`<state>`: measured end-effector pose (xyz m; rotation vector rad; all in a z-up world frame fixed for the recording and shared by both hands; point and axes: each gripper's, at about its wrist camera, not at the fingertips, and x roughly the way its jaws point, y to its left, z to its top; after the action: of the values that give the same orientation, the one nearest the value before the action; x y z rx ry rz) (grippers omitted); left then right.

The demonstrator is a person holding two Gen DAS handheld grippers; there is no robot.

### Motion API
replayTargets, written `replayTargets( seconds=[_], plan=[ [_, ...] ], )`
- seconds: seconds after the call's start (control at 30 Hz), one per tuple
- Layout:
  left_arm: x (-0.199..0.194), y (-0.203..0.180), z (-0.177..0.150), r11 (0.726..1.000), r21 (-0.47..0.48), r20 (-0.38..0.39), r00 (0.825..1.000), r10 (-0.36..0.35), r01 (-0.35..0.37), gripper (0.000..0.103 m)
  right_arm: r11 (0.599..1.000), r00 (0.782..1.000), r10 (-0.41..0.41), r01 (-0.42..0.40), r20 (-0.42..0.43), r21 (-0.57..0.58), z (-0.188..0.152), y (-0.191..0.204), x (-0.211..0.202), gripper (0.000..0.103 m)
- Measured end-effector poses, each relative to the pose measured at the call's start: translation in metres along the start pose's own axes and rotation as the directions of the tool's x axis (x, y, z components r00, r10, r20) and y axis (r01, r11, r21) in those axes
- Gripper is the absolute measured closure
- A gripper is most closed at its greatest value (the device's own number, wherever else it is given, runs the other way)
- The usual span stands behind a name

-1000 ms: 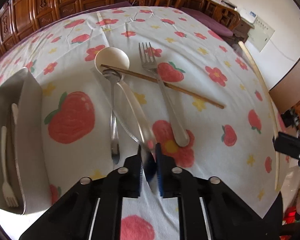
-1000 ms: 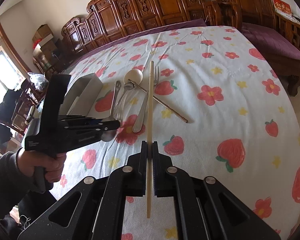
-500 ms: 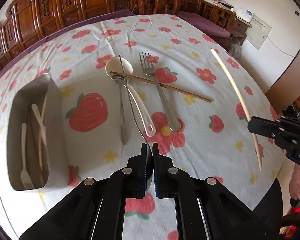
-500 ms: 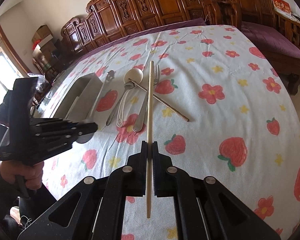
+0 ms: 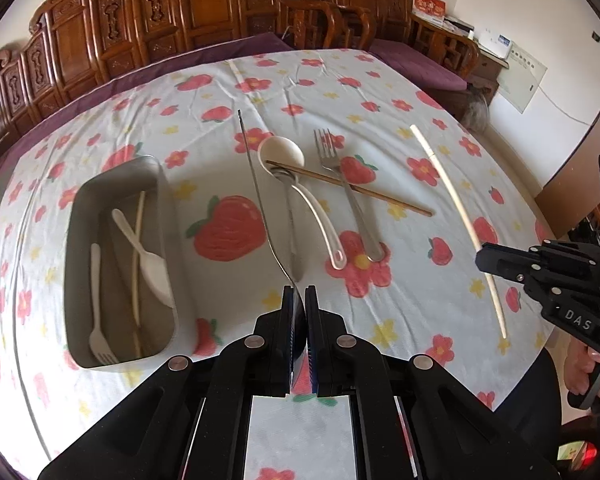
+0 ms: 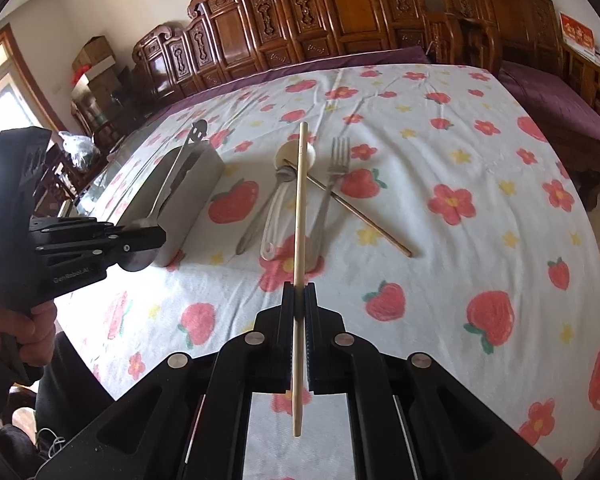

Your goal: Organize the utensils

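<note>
Steel glints between the fingers of the left gripper [image 5: 299, 292], which are clamped on the bowl of a metal spoon [image 5: 256, 188]; the handle juts forward past the fingertips, clear of the table, its end pointing toward the far side. The right gripper [image 6: 299, 290] is pressed shut on a pale chopstick [image 6: 299, 216], gripped partway along so that one end reaches out ahead of the jaws and the other pokes back behind them. On the strawberry-print tablecloth [image 5: 380, 92] lie a white ladle [image 5: 300, 184], a second metal spoon [image 5: 290, 216], a metal fork [image 5: 348, 192] and a brown chopstick [image 5: 352, 190] that crosses over them. To their left sits a grey metal tray [image 5: 74, 240], holding a white plastic spoon [image 5: 144, 248], a white plastic fork [image 5: 96, 308] and a pale stick [image 5: 136, 260].
</note>
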<state>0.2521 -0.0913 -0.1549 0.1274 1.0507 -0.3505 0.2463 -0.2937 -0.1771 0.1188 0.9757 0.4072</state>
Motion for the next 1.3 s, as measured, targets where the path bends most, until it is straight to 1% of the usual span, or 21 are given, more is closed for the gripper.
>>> replayTargets(
  seconds=[0.2,0.37,0.53,0.67,0.8,0.9,1.07,1.3],
  plan=[
    [-0.014,0.022,0.004,1.000,-0.020,0.014,1.000,-0.010,0.011,0.098,1.000,1.000,0.010,-0.010,-0.007,-0.017,0.017,0.027,0.009,0.097],
    [-0.017,0.047,0.009,0.999,-0.030,0.011,1.000,-0.014,0.015,0.098,0.999,0.999,0.037,-0.037,-0.013,-0.024,0.036,0.050,0.023,0.097],
    [-0.019,0.075,0.008,0.998,-0.057,0.011,1.000,-0.005,0.005,0.098,0.997,0.998,0.063,-0.064,-0.024,-0.046,0.056,0.076,0.042,0.097],
    [-0.018,0.099,0.006,0.996,-0.085,0.010,1.000,0.016,-0.015,0.098,0.994,0.996,0.082,-0.085,-0.045,-0.073,0.067,0.098,0.058,0.097],
    [-0.008,0.124,0.002,0.992,-0.120,-0.009,0.999,0.032,-0.033,0.098,0.991,0.994,0.092,-0.097,-0.058,-0.092,0.075,0.115,0.072,0.097],
    [0.000,0.135,-0.001,0.991,-0.130,-0.025,0.999,0.033,-0.036,0.098,0.989,0.993,0.100,-0.107,-0.066,-0.103,0.080,0.127,0.080,0.097],
    [0.012,0.146,-0.002,0.990,-0.137,-0.045,0.999,0.024,-0.030,0.098,0.987,0.991,0.108,-0.116,-0.079,-0.111,0.085,0.139,0.091,0.097],
    [0.025,0.156,0.002,0.988,-0.151,-0.053,0.998,0.019,-0.026,0.098,0.987,0.990,0.103,-0.114,-0.093,-0.116,0.089,0.145,0.101,0.097]
  ],
)
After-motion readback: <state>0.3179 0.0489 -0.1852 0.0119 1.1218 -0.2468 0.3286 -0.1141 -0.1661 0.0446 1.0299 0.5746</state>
